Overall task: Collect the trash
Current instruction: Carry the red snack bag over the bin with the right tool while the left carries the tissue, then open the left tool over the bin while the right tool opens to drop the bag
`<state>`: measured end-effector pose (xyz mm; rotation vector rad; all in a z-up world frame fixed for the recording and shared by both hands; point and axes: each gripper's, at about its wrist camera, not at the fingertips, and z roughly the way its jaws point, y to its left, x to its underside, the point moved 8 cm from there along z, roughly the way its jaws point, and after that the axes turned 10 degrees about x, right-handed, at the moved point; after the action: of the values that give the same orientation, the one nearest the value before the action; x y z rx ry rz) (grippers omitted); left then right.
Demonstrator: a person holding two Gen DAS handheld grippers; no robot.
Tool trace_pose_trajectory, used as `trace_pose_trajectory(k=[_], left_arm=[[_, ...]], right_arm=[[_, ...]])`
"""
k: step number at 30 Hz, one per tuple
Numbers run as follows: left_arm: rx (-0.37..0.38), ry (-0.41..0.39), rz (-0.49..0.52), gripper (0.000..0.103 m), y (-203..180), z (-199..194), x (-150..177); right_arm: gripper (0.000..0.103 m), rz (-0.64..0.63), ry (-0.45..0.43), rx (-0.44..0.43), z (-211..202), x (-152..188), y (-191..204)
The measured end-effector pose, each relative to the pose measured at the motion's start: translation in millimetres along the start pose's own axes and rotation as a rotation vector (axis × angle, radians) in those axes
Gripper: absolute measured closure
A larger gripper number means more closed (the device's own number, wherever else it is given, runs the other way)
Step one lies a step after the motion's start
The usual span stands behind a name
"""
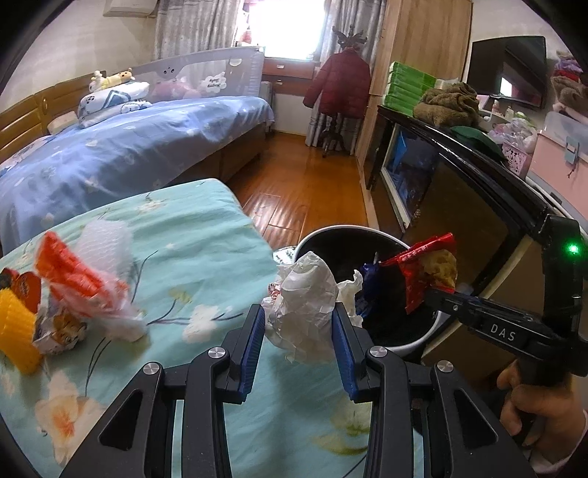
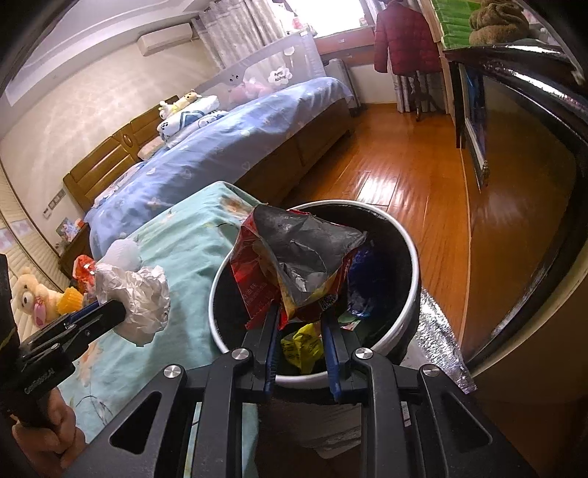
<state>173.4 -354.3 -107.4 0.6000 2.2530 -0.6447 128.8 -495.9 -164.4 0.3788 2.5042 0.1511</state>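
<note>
Bedroom with glossy orange-brown wooden floor [image 1: 294, 184]. Bed [image 1: 128, 147] under a blue patterned cover, wooden headboard [image 2: 106, 161] against a cream wall. Bright window [image 1: 286, 29] at the far end, curtains [image 1: 194, 25] beside it. Red coat [image 1: 340, 82] on a stand. Wall air conditioner [image 2: 165, 36] mounted high.

Blue-quilted bed [image 1: 128, 147], red coat [image 1: 340, 82]

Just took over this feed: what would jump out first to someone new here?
Both grippers are full: the left gripper clamps a crumpled white paper at the table's edge, and the right gripper holds a red snack bag over the bin. The bin already holds wrappers, while more trash lies on the teal cloth.
</note>
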Motion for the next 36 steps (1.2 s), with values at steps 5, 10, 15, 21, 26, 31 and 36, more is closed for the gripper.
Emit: trace_pose_trajectory(k=[5,10,15,21,26,31,36], left_arm=[[0.01,0.008,0.001,0.067,-4,12,-7],[0.017,0.02,0.003,0.067,-8,26,-13],[0.022,0.032,0.002,0.067,-10,38,-17],[0.022,0.046,0.008,0.067,-12,48,-21],[0.018,0.057,0.013,0.067,-14,56,-24],[0.016,0.067,0.021,0.066,-17,64,-27],[0.021,0.074,0.018,0.063,-18,70,-28]], right_arm=[[0.081,-0.001,0.012,0.016,6,-4,-6],[0.081,-0.007,0.027,0.026,12,-9,-9],[0.081,-0.021,0.036,0.034,17,-14,-12],[0.081,-0.026,0.048,0.042,24,-16,-14],[0.081,-0.023,0.06,0.043,28,-17,-17],[0.079,-0.024,0.066,0.051,31,-19,-20],[0.075,-0.026,0.068,0.058,34,-21,-19]])
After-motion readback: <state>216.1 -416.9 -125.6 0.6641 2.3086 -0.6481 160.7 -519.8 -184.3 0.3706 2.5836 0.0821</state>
